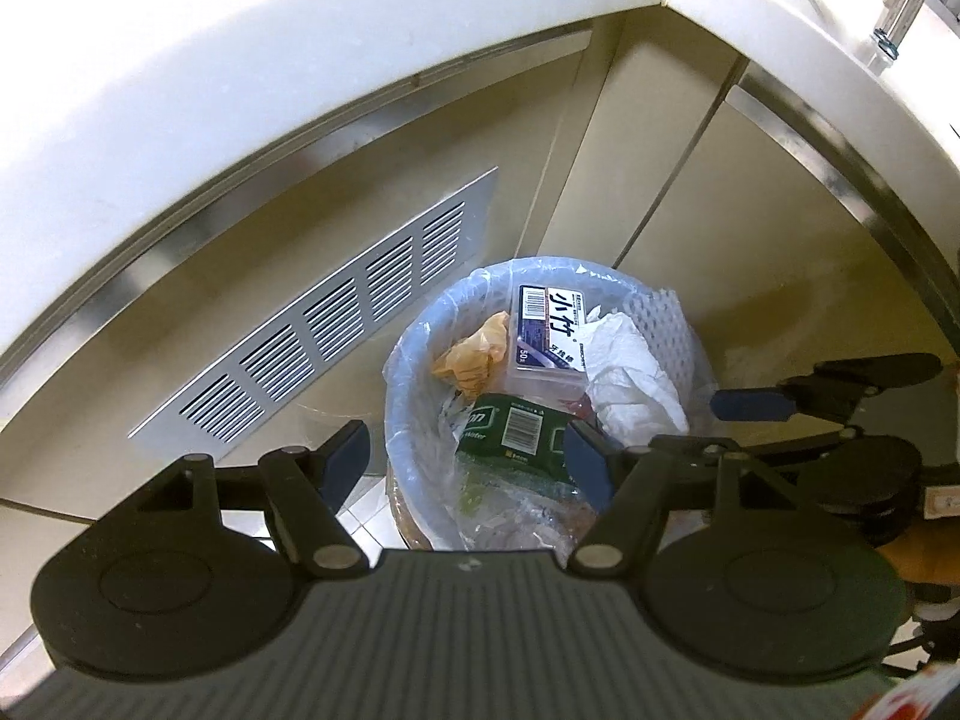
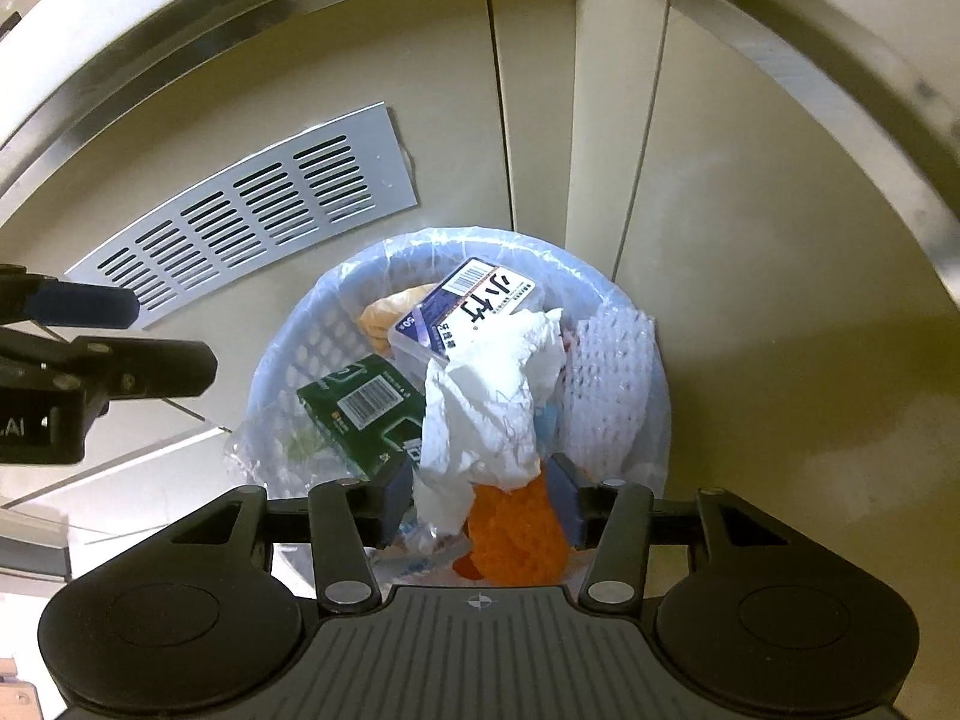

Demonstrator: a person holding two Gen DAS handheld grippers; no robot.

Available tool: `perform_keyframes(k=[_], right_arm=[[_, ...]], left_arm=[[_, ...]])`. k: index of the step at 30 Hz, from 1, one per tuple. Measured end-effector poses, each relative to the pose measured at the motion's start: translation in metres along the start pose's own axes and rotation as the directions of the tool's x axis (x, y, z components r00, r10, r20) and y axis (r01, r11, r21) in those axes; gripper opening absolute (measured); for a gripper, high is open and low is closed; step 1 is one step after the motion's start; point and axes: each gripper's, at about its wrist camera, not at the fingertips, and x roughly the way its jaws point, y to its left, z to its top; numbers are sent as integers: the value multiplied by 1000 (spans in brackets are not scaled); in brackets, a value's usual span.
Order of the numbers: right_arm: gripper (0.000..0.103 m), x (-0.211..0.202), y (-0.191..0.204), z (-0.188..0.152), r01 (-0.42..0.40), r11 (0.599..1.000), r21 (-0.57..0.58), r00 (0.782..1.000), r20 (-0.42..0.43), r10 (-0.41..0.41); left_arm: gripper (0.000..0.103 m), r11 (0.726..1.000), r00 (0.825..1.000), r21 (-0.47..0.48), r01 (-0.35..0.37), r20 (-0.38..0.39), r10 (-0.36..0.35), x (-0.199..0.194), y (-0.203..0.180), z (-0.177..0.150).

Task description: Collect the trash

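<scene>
In the left wrist view, the left gripper (image 1: 465, 456) hangs over the bin (image 1: 414, 324) with its jaws spread wide and nothing between them. The bin stands on the floor in the corner where two cabinet fronts meet, under a white counter (image 1: 180, 90). A clear liner (image 1: 402, 420) covers its rim. Inside lie a box (image 1: 546, 333) at the far rim, a brown wrapper (image 1: 474, 354) at the left side, a green pack (image 1: 510, 426) at the near side, and white tissue (image 1: 630, 366) beside a foam net (image 1: 666, 324) at the right rim. A vent (image 1: 324, 312) sits in the left cabinet front.

In the right wrist view, the right gripper (image 2: 480, 495) is above the near rim. Tissue (image 2: 486, 402) and an orange peel (image 2: 516, 534) show between its jaws, but I cannot tell if it grips them or only hovers over them.

I think the bin is almost full, so a dropped piece may slide off the heap and fall over the near rim to the floor. The loose liner may also catch on a finger and be pulled off the rim
</scene>
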Motion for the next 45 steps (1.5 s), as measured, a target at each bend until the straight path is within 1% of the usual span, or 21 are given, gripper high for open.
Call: perform_keyframes(k=[5,10,12,13,16,18,21,24,28,31,32,34,37,40,42,45], right_arm=[[57,-18,4,-3,8,1000,-6,1000,8,-8],[63,-44,10,-9,39,999,11,998,41,-39],[65,-56,12,-12,54,998,27,996,63,-56],[67,-63,10,-13,61,997,37,995,75,-64],[73,-82,6,-17,61,996,69,992,106,-68],[75,-91,3,-17,43,996,81,992,118,-52],[77,-102,1,-16,22,997,78,989,141,-33],[78,-112,-1,-16,-7,997,74,989,151,-4],[78,-125,1,-20,-32,998,62,983,184,21],[79,-135,2,-25,-35,997,61,979,203,22],[79,-141,4,-28,-26,997,66,977,215,11],[79,-152,6,-35,-12,995,95,971,239,-11],[79,-171,17,-47,25,990,142,957,284,-65],[80,-188,32,-64,66,974,215,937,322,-134],[80,-198,48,-79,86,956,279,922,340,-182],[80,-209,76,-99,109,926,361,908,344,-241]], left_arm=[[68,1000,1000,15,12,22,-13,-9,-4,-4],[70,999,998,44,23,58,-25,-23,-9,-6],[77,998,996,58,26,83,-30,-32,-11,-8],[78,997,995,66,25,96,-31,-35,-11,-9],[85,997,992,83,-3,128,-8,-45,-14,-12],[92,998,988,60,-15,153,6,-53,-13,-14],[100,999,984,27,-35,177,30,-65,-11,-16],[103,998,980,-8,-57,189,58,-76,-12,-17],[103,996,973,-32,-80,214,85,-90,-16,-23],[103,997,971,-39,-72,227,79,-103,-20,-30],[103,997,973,-40,-62,221,69,-105,-21,-31],[103,999,974,-42,-14,225,23,-112,-20,-34],[103,1000,968,-16,25,249,-21,-128,-18,-41],[103,997,964,53,51,258,-63,-143,-11,-49],[103,993,963,110,51,256,-78,-153,-5,-59],[103,983,960,174,59,258,-103,-170,8,-74]])
